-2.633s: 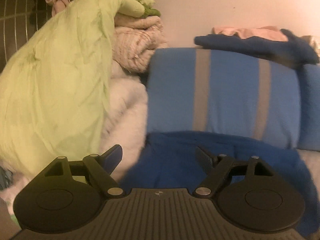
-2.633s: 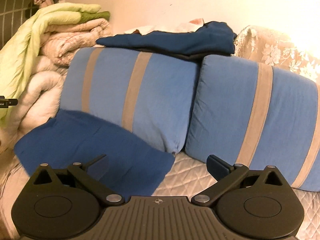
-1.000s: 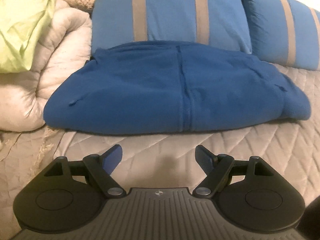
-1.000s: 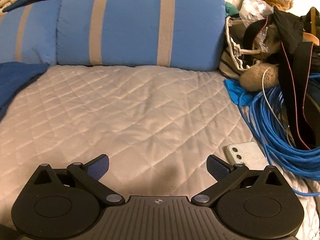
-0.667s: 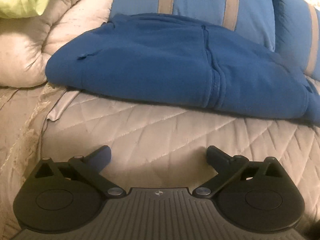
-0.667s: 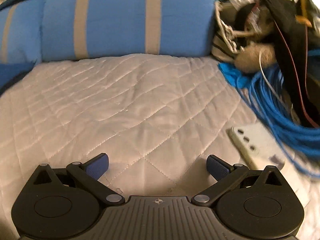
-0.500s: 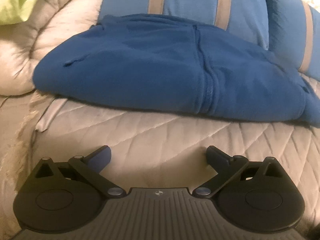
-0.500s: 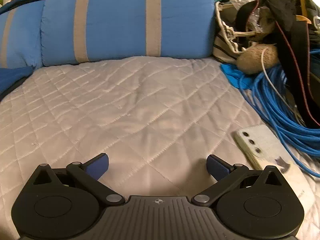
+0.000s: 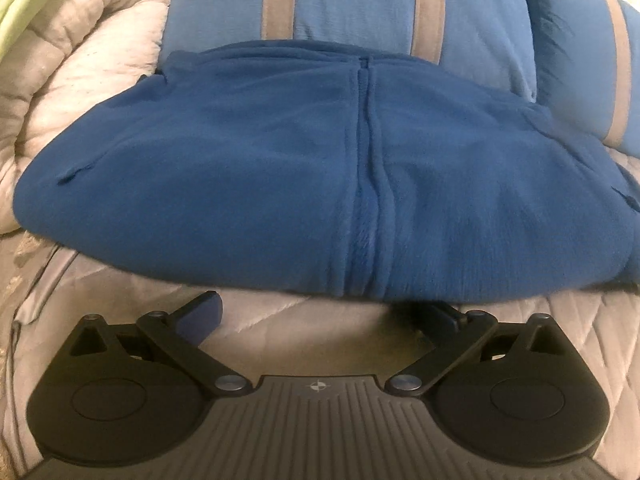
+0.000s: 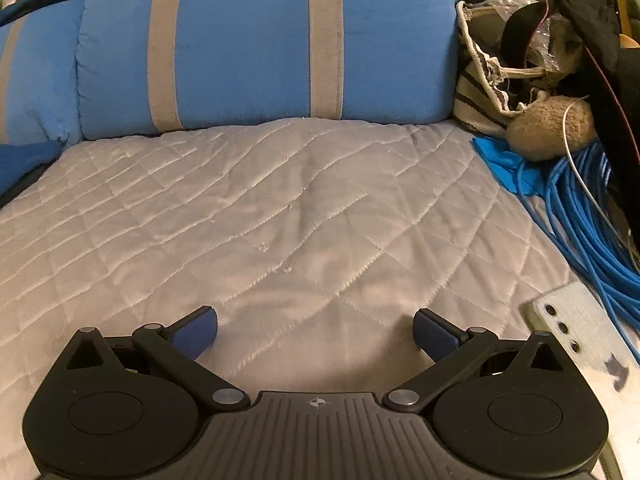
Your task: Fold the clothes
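Blue fleece garment [image 9: 280, 168] lies on the quilted bed cover [image 10: 280, 216], just ahead of the left hand-held gripper [image 9: 320, 312], whose jaws stand wide apart and hold nothing. The garment's near hem almost touches the fingertips; its far edge rests against a blue striped pillow [image 9: 348, 4]. It lies flat and doubled over, with a seam running down its middle. To the garment's left sits a rolled white comforter [image 9: 80, 52].

The right hand-held gripper [image 10: 316, 330], jaws also wide and empty, hovers over bare quilt to the garment's right; only a corner of the garment shows at that view's left edge. Further right of the garment lie a phone [image 10: 580, 332], coiled blue cable [image 10: 588, 216] and a striped bag [image 10: 480, 92].

This would suit either a garment laid out for folding or one already folded and set down. If another fold is wanted, the left gripper would need to close on the near hem. No brand or writing is legible.
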A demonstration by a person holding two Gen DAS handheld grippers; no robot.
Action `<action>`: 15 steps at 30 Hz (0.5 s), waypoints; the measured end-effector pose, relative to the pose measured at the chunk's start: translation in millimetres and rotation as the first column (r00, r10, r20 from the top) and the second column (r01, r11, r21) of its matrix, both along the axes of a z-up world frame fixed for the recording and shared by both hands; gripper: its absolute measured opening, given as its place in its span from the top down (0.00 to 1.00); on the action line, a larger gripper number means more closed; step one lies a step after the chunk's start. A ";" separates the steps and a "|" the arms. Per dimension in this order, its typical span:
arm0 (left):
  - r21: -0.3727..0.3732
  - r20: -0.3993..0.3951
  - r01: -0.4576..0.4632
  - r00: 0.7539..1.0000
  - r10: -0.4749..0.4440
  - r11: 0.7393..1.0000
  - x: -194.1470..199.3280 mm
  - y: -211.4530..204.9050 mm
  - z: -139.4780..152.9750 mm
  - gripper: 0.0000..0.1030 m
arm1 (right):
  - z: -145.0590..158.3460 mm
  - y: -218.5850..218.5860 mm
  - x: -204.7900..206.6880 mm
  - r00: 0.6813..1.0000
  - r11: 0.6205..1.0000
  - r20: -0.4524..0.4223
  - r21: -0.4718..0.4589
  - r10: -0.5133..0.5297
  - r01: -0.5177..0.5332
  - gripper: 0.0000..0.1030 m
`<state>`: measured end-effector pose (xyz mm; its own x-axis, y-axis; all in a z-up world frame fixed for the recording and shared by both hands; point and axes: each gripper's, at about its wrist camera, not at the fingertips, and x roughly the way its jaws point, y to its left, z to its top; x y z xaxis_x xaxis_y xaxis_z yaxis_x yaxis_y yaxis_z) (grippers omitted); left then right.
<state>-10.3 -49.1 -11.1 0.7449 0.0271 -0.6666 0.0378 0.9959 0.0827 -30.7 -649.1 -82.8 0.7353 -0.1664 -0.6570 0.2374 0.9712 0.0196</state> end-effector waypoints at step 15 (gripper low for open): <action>0.004 0.082 -0.023 0.996 0.022 1.000 9.0 -12.7 -9.5 0.00 | -10.2 -8.1 20.0 0.997 1.000 0.072 -0.008 0.021 -0.020 0.00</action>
<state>-1.2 -61.9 -20.6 0.7962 0.0474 -0.6031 0.0084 0.9960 0.0894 -10.7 -657.2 -93.0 0.7840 -0.1552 -0.6010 0.2155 0.9761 0.0291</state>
